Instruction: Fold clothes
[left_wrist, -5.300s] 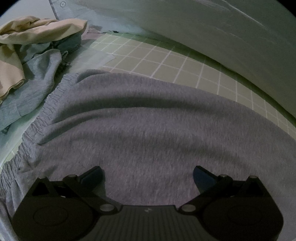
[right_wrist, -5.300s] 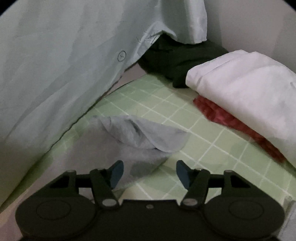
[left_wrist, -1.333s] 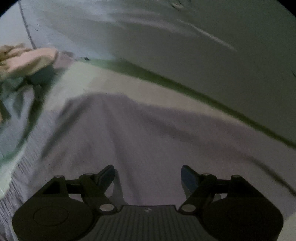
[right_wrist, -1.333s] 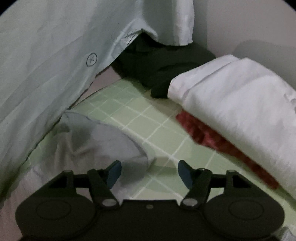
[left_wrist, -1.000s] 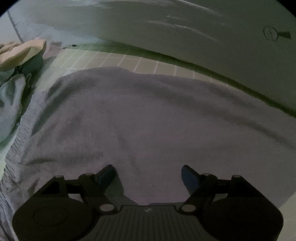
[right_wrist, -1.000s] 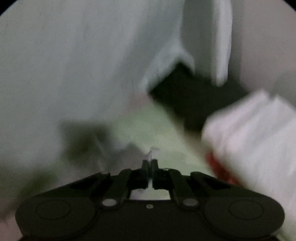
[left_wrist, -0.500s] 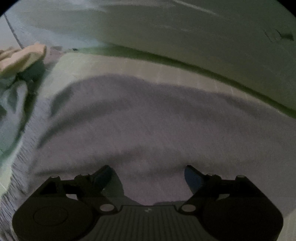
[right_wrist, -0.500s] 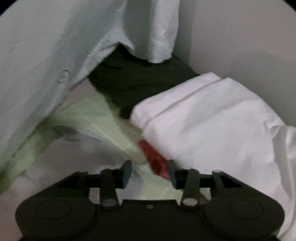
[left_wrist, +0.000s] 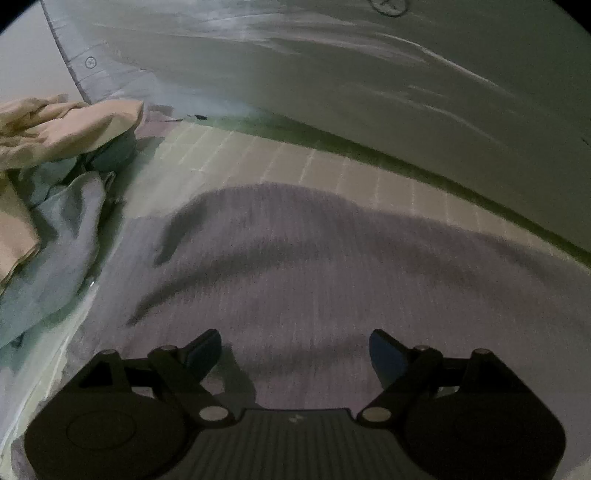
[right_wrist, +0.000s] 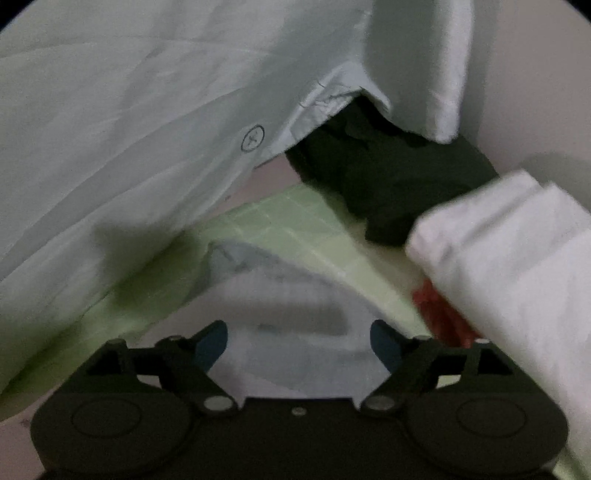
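Observation:
A grey knit garment (left_wrist: 314, 266) lies spread over the green checked cloth (left_wrist: 332, 166), filling the lower half of the left wrist view. My left gripper (left_wrist: 295, 350) hovers open just above it, with nothing between its fingers. In the right wrist view, a pale grey end of the garment (right_wrist: 288, 295) lies on the green checked cloth (right_wrist: 295, 229) in front of my right gripper (right_wrist: 297, 341), which is open and empty. The view is blurred by motion.
A pale shirt with buttons (right_wrist: 129, 129) hangs close on the left and behind (left_wrist: 369, 74). A beige and blue-grey heap of clothes (left_wrist: 48, 177) lies at left. A folded white garment (right_wrist: 517, 258) over a red one (right_wrist: 439, 314), and a dark garment (right_wrist: 388, 173), sit at right.
My right gripper shut briefly about a second ago and has opened wide again; it swung back left over the grey fabric. The left gripper stayed open and shifted slightly over the garment.

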